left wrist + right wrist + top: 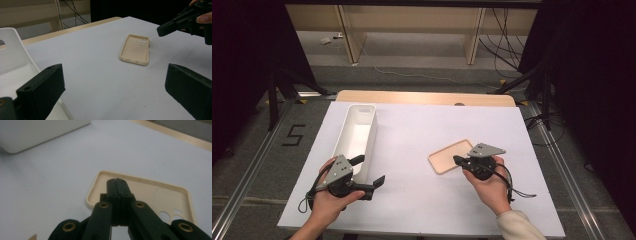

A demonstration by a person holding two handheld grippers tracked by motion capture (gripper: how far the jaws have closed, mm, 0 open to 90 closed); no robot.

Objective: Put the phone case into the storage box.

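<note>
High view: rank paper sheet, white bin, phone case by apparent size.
1. White paper sheet, covering most of the table.
2. White bin, long and narrow.
3. Beige phone case, smallest, partly covered by the right tool.

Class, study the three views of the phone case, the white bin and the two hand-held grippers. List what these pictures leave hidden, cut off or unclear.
- Phone case: in the right gripper view, the shut right hand-held gripper covers its middle; whether the tips touch it is unclear.
- White bin: cut off by the left gripper view's left edge.
- Near end of the bin: in the high view, the left hand-held gripper hides it.
</note>
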